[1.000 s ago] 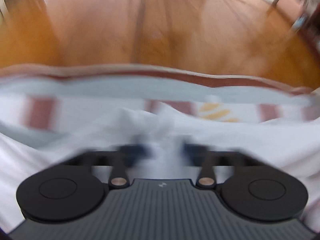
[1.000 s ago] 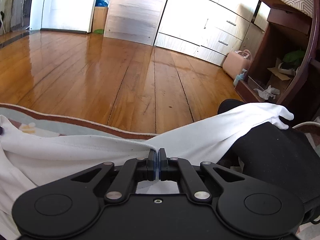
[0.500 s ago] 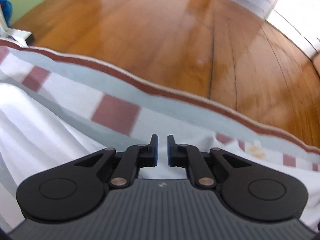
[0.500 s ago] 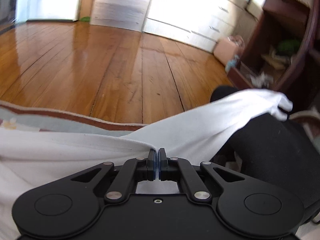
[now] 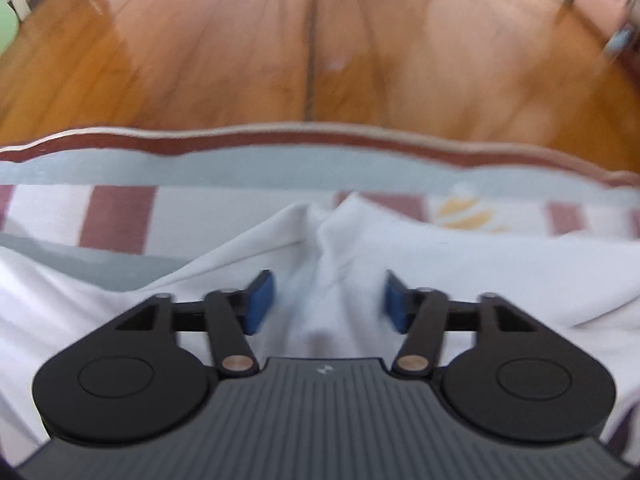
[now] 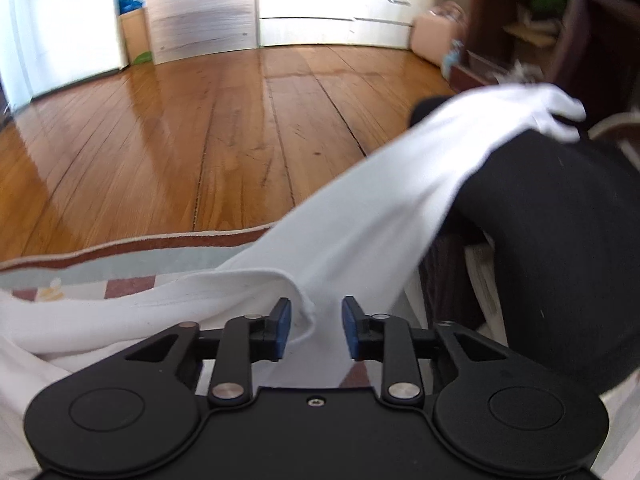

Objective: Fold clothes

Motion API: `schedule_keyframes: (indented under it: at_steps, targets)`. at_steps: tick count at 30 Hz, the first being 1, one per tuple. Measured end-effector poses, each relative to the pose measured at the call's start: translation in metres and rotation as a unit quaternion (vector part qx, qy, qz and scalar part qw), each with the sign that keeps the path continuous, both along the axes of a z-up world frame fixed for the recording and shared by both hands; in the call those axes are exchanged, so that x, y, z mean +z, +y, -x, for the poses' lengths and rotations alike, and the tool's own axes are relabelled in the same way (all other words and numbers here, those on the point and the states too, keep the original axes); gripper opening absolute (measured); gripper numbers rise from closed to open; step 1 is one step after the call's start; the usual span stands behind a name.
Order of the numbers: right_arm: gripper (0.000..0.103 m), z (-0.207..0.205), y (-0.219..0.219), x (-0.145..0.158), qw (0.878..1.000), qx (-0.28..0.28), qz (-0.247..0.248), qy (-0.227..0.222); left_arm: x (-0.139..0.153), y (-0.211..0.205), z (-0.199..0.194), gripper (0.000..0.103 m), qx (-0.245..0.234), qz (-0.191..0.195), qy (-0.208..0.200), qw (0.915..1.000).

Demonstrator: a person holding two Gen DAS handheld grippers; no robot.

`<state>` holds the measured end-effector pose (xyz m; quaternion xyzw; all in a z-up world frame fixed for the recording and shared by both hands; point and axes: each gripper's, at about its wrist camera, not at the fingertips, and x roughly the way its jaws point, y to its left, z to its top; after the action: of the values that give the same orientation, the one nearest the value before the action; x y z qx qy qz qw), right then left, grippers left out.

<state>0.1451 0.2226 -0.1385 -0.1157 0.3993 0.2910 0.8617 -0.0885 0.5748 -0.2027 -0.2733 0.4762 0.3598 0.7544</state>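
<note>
A white garment lies rumpled on a striped rug, one sleeve draped over a black cushion. Left gripper and right gripper both have fingers spread, folds between them.

One white garment, one rug, two hand-held grippers.
</note>
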Motion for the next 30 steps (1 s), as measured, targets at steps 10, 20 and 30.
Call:
schedule_keyframes:
  at_steps: [10,20,30]
  targets:
    - [0.002,0.014,0.005,-0.010,0.998,0.055,-0.004,-0.019,0.020,-0.002,0.009,0.011,-0.009,-0.037,-0.079,0.9961]
    - [0.002,-0.026,0.075,0.112,0.992,0.106,-0.016,-0.063,0.101,0.018,0.022,0.011,0.005,-0.122,-0.194,0.9733]
    - [0.002,-0.109,0.189,0.189,0.992,0.118,0.045,-0.030,0.172,0.103,-0.055,0.011,-0.054,-0.162,-0.213,0.9620]
